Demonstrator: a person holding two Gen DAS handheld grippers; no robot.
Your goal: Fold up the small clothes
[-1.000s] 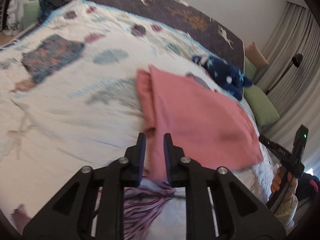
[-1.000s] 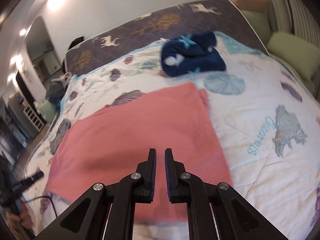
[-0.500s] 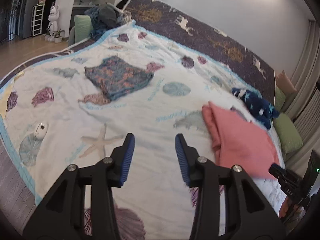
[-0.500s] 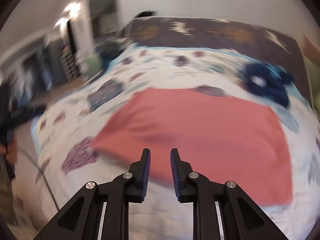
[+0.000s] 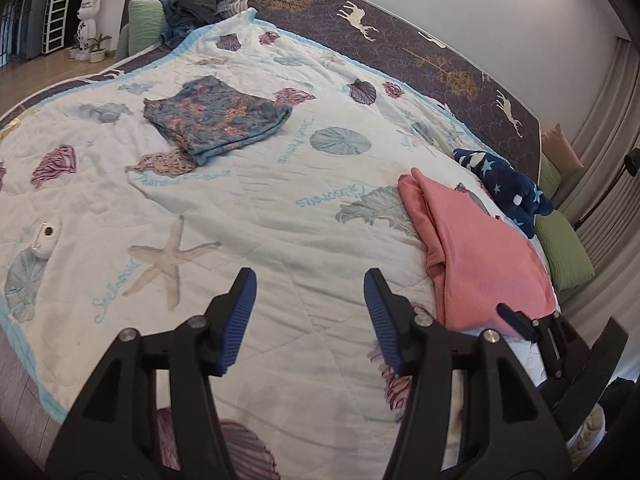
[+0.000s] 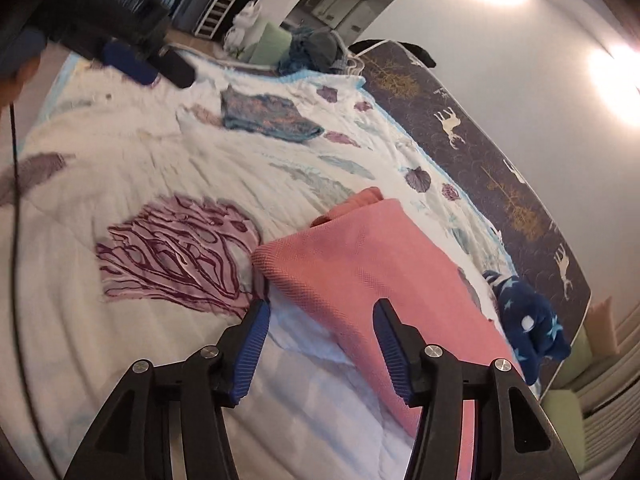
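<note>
Both claws opening, nothing between: left gripper, right gripper. We could snag pink cloth, mess up fold.

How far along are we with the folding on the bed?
Done: patterned blue garment lies folded; pink garment lies folded flat. In hand: nothing; the left hand-held gripper and right hand-held gripper are opening, empty. Left: the navy star-print piece looks unfolded.

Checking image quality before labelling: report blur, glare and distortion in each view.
Left wrist: sharp, the quilt and pink cloth crisp; fisheye bends the bed's edges. Right wrist: motion blur smears the far quilt; two wall lights blow out; pink cloth fairly sharp.
</note>
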